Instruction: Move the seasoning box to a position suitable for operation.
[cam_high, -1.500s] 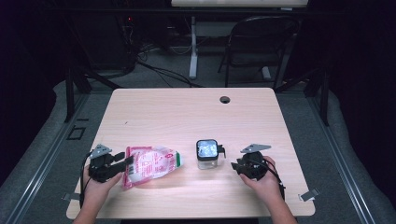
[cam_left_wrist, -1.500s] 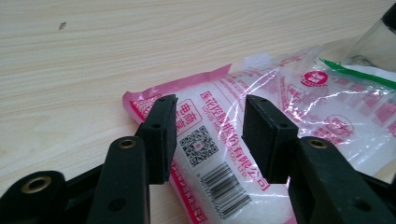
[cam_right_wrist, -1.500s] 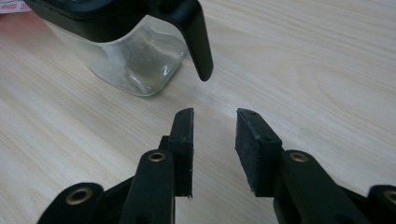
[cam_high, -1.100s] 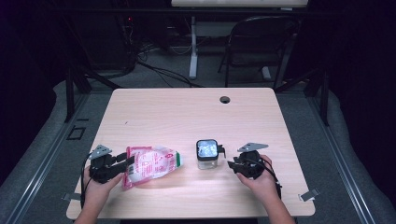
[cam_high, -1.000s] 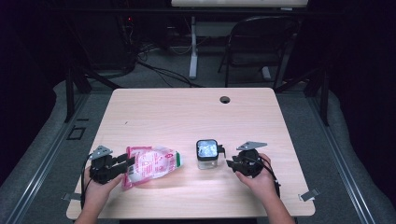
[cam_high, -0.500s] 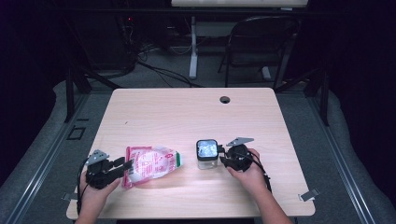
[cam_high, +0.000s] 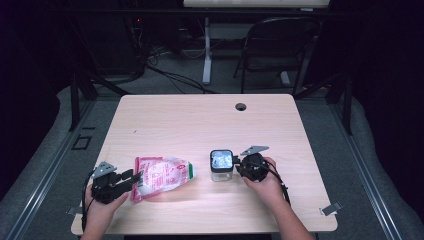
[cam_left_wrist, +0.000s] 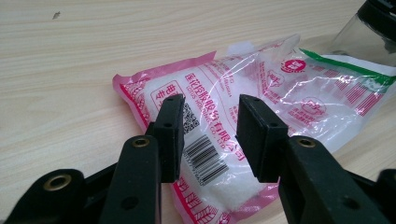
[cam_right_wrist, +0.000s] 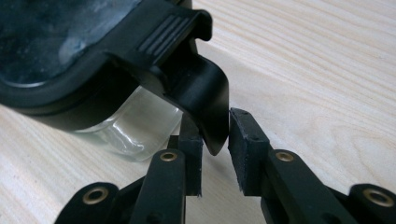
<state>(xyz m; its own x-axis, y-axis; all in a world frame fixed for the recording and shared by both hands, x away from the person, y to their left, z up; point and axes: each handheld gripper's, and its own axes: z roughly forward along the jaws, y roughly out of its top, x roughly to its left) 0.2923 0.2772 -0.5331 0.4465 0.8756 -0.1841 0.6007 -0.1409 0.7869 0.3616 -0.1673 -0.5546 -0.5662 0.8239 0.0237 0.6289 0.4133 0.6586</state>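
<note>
A pink and clear bag of white grains (cam_high: 164, 174) lies flat at the table's front left. My left gripper (cam_high: 136, 178) sits at the bag's near corner. Its jaws stand open over the bag (cam_left_wrist: 219, 93), and the pads do not press on it (cam_left_wrist: 210, 133). Right of the bag stands a clear jar with a black lid (cam_high: 221, 164). My right gripper (cam_high: 237, 163) is against the jar's right side. Its jaws have just been closing, and the lid's black latch tab (cam_right_wrist: 205, 93) is now pinched between the pads (cam_right_wrist: 215, 130).
The wooden table (cam_high: 200, 125) has a round cable hole (cam_high: 241, 106) near its far edge. A folding chair (cam_high: 280, 45) and cables stand on the floor beyond. A metal clip (cam_high: 330, 209) hangs off the front right edge.
The right gripper has moved left up to the jar and its jaws have narrowed around the lid's latch tab. The left gripper has stayed at the bag's corner.
</note>
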